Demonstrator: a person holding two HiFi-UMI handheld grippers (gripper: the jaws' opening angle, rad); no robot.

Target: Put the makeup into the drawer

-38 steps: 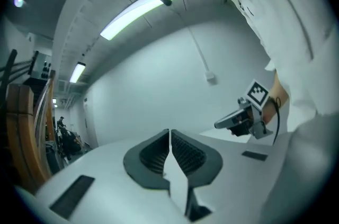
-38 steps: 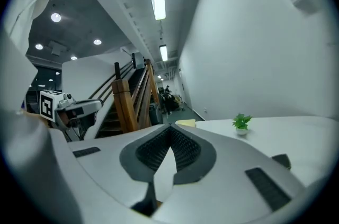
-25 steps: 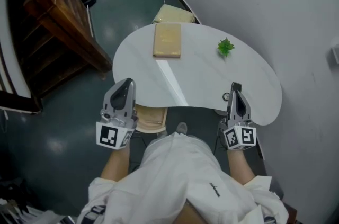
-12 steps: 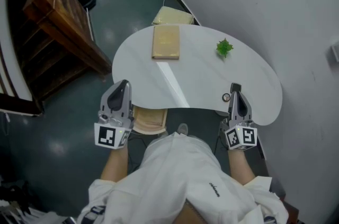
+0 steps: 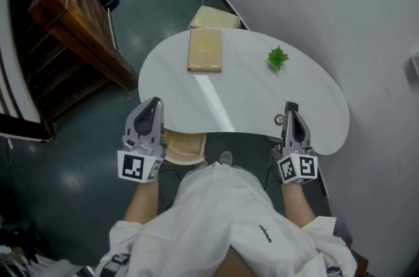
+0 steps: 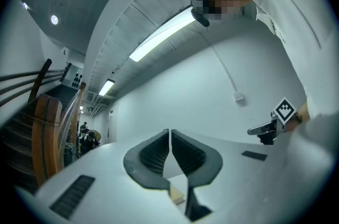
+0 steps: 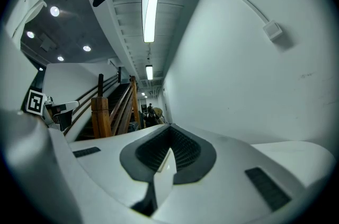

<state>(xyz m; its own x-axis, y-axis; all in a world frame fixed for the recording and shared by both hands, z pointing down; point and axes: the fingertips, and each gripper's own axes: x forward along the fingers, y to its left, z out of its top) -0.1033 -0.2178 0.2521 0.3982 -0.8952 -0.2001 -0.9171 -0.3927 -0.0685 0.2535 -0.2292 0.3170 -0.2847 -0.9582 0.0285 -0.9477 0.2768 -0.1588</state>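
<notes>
I hold the left hand-held gripper [image 6: 169, 134] with its jaws closed tip to tip and nothing between them. The right hand-held gripper [image 7: 170, 130] is the same, its two jaws meeting at the tips and empty. Both point at the white kidney-shaped surface [image 5: 249, 89] from its near edge, the left one at the near left end and the right one towards the near right end. Just beside the right one's tip, on the near edge, lies a small round piece [image 5: 279, 119]. It is the only thing here that could be the makeup, but it is too small for me to be sure. A flat tan box [image 5: 205, 51] sits by the far left edge. A little green plant [image 5: 278, 58] stands near the far right edge, well apart from the box. I cannot make out a drawer.
</notes>
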